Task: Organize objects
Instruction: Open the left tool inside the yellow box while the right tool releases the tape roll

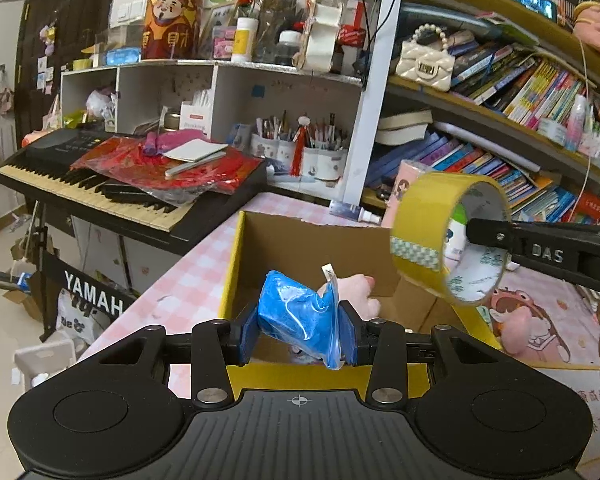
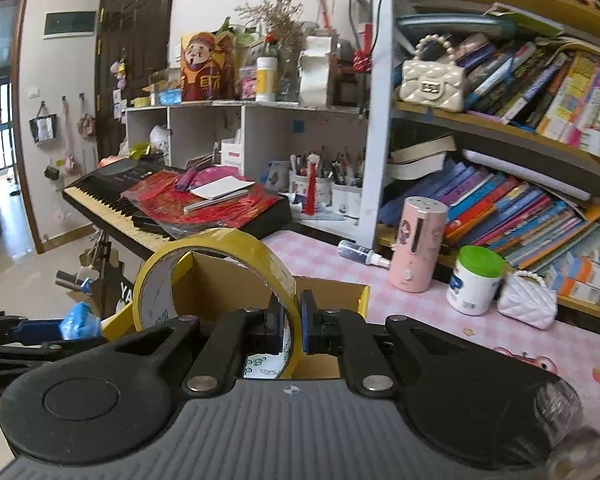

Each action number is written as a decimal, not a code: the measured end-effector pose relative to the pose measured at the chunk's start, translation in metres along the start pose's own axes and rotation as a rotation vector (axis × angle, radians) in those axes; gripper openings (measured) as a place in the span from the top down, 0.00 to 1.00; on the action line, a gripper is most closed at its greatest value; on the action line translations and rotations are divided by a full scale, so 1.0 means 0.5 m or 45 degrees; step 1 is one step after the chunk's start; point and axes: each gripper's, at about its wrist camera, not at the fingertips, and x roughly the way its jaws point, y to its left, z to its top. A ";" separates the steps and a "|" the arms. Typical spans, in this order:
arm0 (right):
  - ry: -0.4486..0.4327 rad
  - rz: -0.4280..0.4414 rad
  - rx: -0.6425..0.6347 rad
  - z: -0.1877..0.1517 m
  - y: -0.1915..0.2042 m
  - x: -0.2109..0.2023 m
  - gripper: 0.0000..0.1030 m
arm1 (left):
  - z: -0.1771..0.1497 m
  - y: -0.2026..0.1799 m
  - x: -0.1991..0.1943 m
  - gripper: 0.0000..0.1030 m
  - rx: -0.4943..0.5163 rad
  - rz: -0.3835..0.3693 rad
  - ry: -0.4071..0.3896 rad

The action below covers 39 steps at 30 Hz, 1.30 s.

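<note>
Your left gripper (image 1: 298,330) pinches a blue bag (image 1: 300,312) between its pads, holding it over the open cardboard box (image 1: 312,248) that sits on the pink checked table (image 1: 188,280). A pale pink item (image 1: 360,292) shows just behind the bag, perhaps a soft toy, though the bag hides most of it. Your right gripper (image 2: 291,326) is clamped on the wall of a yellow tape roll (image 2: 220,264), one pad inside the ring and one outside; from the left camera the roll hangs in the air above the box's right edge. Beyond the box, a pink canister (image 2: 418,244) and a green-lidded white jar (image 2: 476,280) stand on the table beside a white quilted purse (image 2: 528,300). A keyboard (image 1: 100,196) strewn with red wrapping sits to the left, with crowded bookshelves (image 1: 500,120) behind.
</note>
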 end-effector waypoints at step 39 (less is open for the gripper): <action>0.385 0.215 -0.171 -0.035 0.041 0.294 0.75 | -0.018 -0.071 0.158 0.27 0.193 0.121 0.205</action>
